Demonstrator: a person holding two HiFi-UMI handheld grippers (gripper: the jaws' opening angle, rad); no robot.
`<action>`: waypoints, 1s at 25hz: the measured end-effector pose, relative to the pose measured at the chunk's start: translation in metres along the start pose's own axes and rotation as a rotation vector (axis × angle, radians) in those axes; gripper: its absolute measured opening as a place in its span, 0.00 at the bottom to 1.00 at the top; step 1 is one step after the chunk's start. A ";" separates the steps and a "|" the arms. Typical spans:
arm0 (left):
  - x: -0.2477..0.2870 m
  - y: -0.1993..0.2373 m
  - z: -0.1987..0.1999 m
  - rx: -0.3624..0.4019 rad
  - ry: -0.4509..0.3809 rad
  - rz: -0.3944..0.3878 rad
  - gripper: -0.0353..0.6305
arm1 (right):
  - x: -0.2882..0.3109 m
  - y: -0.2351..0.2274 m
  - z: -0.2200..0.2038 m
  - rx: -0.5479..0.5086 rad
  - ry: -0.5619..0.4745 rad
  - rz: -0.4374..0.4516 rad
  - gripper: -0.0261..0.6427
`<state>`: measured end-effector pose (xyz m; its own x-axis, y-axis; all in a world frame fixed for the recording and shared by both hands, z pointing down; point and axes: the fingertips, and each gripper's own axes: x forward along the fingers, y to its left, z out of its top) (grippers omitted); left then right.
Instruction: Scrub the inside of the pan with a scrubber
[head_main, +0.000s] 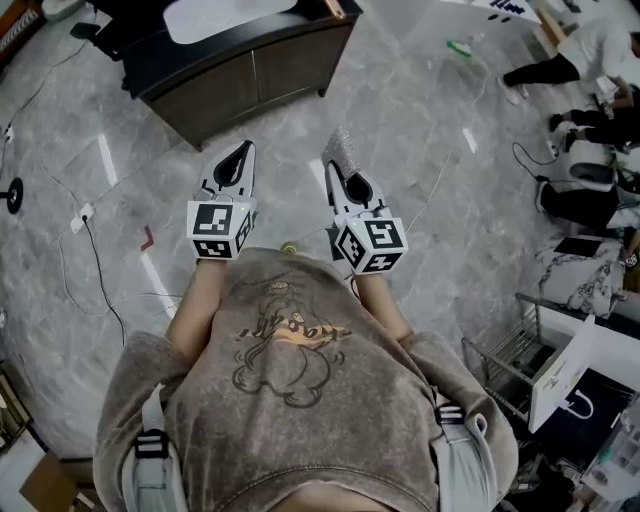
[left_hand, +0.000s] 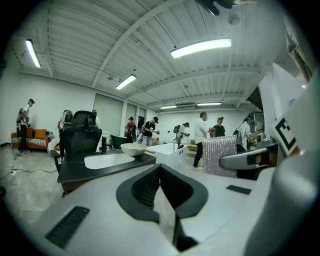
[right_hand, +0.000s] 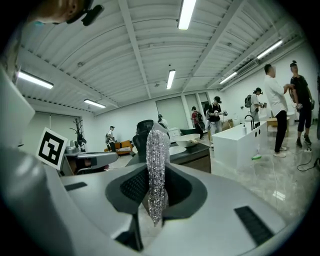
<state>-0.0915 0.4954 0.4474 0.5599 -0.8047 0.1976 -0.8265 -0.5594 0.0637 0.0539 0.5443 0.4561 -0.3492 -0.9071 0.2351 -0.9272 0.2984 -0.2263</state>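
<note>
The right tool (head_main: 338, 168) pinches the silver scrubber (right_hand: 156, 150) edge-on, so scrubbing pressure could wrench it free; the left tool (left_hand: 160, 172) is closed on nothing.

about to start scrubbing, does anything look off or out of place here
Nothing spilled or damaged. The only oddity: the right gripper clamps the silver scrubber, yet the pan sits far off on the dark counter beside the sink. The left gripper is shut and empty.

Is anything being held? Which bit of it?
The right hand-held gripper pinches the scrubber near one end; the left hand-held gripper is shut and empty.
</note>
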 end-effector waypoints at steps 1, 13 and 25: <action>0.003 0.001 0.001 -0.002 -0.004 0.011 0.08 | 0.000 -0.003 -0.001 -0.002 0.005 0.008 0.16; 0.047 0.031 0.004 -0.033 0.002 0.051 0.08 | 0.037 -0.040 0.003 0.015 0.013 0.005 0.16; 0.164 0.088 0.024 -0.060 0.024 0.031 0.08 | 0.143 -0.094 0.047 0.007 0.013 -0.009 0.16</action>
<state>-0.0713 0.3091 0.4621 0.5333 -0.8157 0.2240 -0.8456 -0.5212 0.1155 0.0975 0.3727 0.4667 -0.3427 -0.9058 0.2491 -0.9294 0.2882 -0.2306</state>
